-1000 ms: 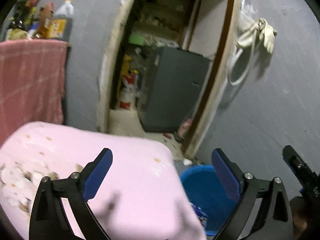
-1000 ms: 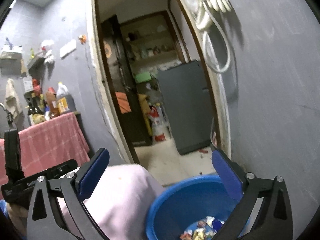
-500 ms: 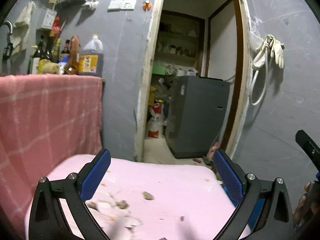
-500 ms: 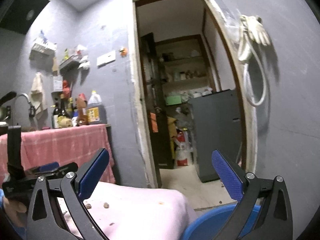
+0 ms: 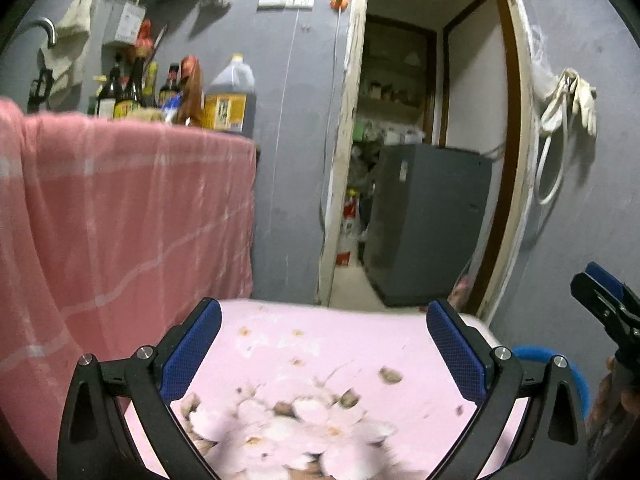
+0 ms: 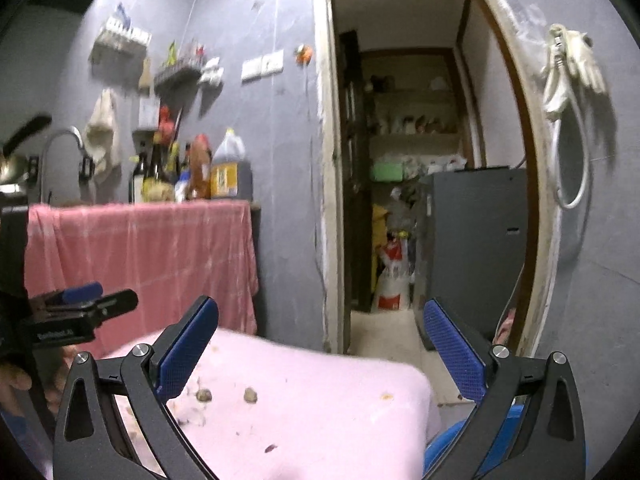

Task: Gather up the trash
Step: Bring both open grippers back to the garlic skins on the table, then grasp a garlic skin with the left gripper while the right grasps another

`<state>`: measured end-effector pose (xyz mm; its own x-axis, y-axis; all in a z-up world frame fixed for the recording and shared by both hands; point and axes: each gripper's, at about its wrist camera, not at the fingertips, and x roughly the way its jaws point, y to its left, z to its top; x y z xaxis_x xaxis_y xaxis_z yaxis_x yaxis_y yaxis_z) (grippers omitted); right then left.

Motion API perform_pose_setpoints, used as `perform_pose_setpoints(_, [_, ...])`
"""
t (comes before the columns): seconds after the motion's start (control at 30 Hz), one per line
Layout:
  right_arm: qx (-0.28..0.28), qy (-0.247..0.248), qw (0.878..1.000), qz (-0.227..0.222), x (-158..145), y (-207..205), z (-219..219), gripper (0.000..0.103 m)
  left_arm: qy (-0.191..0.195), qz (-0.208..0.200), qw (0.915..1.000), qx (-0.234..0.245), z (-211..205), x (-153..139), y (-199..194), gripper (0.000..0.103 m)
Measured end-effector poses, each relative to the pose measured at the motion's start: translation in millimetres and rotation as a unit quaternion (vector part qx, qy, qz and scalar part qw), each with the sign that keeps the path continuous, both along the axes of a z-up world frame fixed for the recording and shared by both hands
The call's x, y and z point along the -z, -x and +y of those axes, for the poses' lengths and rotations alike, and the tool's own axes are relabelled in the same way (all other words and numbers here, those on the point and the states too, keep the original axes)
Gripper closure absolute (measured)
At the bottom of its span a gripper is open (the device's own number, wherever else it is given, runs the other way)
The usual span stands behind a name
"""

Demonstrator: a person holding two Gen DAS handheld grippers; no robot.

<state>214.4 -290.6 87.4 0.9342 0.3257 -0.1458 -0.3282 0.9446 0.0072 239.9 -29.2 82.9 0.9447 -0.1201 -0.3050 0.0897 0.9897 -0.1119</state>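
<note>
Left tool [image 5: 322,342] spread wide, nothing between the pads [image 5: 192,350]. Right tool [image 6: 320,346] likewise released, empty.

Under both, a pink worktop [image 5: 348,340]. Trash [image 5: 304,420] heaped at 6 o'clock in the left view: pale blurred scraps and brown shell-like bits, just past the left tool. Only two small shells [image 6: 228,395] and a few specks in the right view. Bin [image 6: 444,448], blue, below the worktop's corner at 5 o'clock in the right view; only a sliver of rim [image 5: 536,354] at 4 o'clock in the left view, contents hidden in both. Right tool's tip at 3 o'clock in the left view; left tool's side, plus fingers of a hand [image 6: 16,380], at 9 o'clock in the right view.

A second ago, bin wide open in both views with wrappers inside, worktop tilted; now level, with both cameras aimed higher.

Farther off: pink cloth [image 5: 120,216] at 9 o'clock, bottles [image 5: 180,92] on top, grey wall [image 5: 296,120], doorway [image 5: 420,160] at 12 o'clock with a dark cabinet [image 5: 424,224] and shelves inside, gloves [image 5: 572,100] hung at 2 o'clock. Tap [image 6: 60,140] and wall racks clearest in the right view.
</note>
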Motion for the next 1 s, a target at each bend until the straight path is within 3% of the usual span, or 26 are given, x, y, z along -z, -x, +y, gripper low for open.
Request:
perform_pose_setpoints(0.27, [0.001, 0.062, 0.995, 0.083, 30.2, -32.2, 27.9, 0.0, -0.026, 0.084, 0.9953, 0.04, 10.9, 34.6, -30.1, 0.002])
perform_pose_setpoints(0.53, [-0.029, 0.103, 0.975, 0.194, 64.0, -68.3, 44.3, 0.001, -0.036, 0.156, 0.983, 0.09, 4.1, 63.4, -52.1, 0.006])
perform_pose_setpoints(0.7, [-0.051, 0.099, 0.965, 0.237, 72.4, -83.4, 48.3, 0.021, -0.03, 0.197, 0.9722, 0.123, -2.2, 78.3, -63.9, 0.037])
perform_pose_setpoints(0.83, [-0.066, 0.116, 0.955, 0.266, 81.8, -91.9, 57.7, 0.032, -0.007, 0.231, 0.9614, 0.15, -5.7, 88.3, -75.2, 0.051])
perform_pose_setpoints(1.0, [-0.081, 0.131, 0.945, 0.287, 88.3, -98.1, 68.3, 0.037, 0.006, 0.261, 0.9514, 0.163, -7.0, 94.9, -88.2, 0.074])
